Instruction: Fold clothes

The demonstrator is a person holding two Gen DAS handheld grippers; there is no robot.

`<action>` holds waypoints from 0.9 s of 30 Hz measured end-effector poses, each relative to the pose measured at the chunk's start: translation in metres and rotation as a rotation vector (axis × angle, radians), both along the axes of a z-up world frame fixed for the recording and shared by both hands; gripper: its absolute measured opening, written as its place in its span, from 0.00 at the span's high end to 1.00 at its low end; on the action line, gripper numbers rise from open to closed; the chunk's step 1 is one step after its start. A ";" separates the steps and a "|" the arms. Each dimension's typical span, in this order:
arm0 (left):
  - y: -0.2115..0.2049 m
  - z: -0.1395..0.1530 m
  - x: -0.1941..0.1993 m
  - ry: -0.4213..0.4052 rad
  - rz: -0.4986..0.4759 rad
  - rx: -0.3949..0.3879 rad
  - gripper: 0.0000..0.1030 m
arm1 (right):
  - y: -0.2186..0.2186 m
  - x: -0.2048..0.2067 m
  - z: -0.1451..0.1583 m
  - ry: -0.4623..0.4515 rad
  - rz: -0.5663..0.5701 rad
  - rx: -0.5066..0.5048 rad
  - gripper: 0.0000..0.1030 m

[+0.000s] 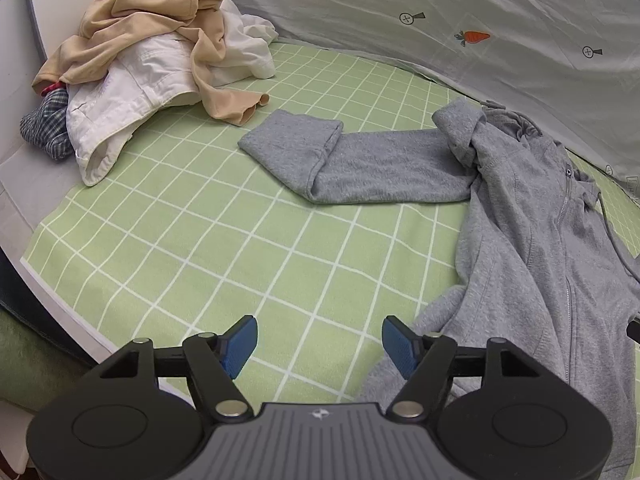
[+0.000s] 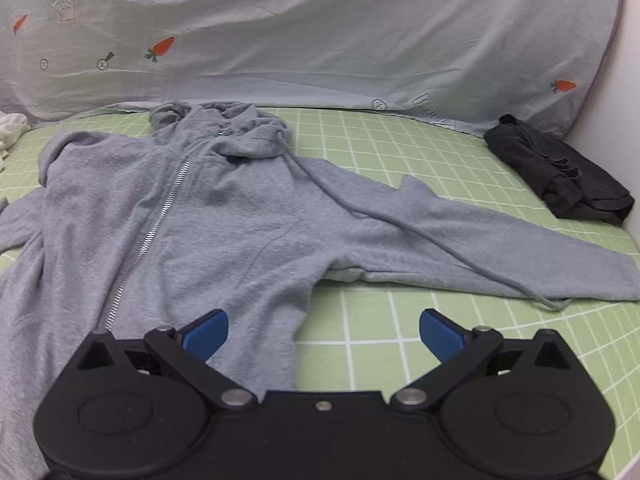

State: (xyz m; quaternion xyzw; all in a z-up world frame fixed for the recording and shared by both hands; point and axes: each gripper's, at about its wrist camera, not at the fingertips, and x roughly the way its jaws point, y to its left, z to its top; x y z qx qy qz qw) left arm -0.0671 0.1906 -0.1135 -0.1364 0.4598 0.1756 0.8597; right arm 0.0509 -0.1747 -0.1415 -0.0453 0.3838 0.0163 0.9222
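Observation:
A grey zip hoodie (image 2: pixel 192 216) lies front-up on the green checked sheet (image 2: pixel 400 160), zipper (image 2: pixel 156 232) running down its middle. In the left wrist view the hoodie (image 1: pixel 532 240) fills the right side, one sleeve (image 1: pixel 344 160) stretched left with its cuff folded back. The other sleeve (image 2: pixel 460 248) reaches right, a drawstring (image 2: pixel 400 224) across it. My left gripper (image 1: pixel 319 346) hangs open above the sheet beside the hoodie's lower edge, nothing between its blue pads. My right gripper (image 2: pixel 324 336) stands wide open over the hoodie's lower right edge, holding nothing.
A heap of beige, white and checked clothes (image 1: pixel 152 60) sits at the far left of the bed. A folded dark grey garment (image 2: pixel 560 172) lies at the right by a white wall. A pale printed quilt (image 2: pixel 320 40) rises along the back.

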 end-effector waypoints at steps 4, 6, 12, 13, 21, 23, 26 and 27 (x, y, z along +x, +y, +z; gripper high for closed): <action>0.017 -0.003 0.031 0.012 -0.024 0.030 0.29 | 0.024 0.006 -0.010 0.038 0.050 0.046 0.00; 0.026 -0.004 0.048 0.010 -0.039 0.040 0.29 | 0.036 0.008 -0.016 0.049 0.052 0.046 0.00; 0.059 -0.014 0.106 0.008 -0.114 0.089 0.29 | 0.057 0.029 -0.032 0.069 -0.038 0.038 0.00; 0.065 -0.017 0.117 0.008 -0.125 0.094 0.29 | 0.058 0.033 -0.034 0.065 -0.051 0.043 0.00; 0.084 -0.040 0.178 0.035 -0.189 0.109 0.29 | 0.059 0.040 -0.042 0.030 -0.106 0.073 0.00; 0.086 -0.046 0.183 0.037 -0.179 0.117 0.30 | 0.059 0.039 -0.043 0.017 -0.112 0.074 0.00; 0.085 -0.046 0.179 0.018 -0.152 0.176 0.54 | 0.060 0.038 -0.045 -0.004 -0.124 0.073 0.00; 0.086 -0.045 0.177 0.020 -0.149 0.197 0.81 | 0.060 0.037 -0.045 -0.011 -0.129 0.073 0.00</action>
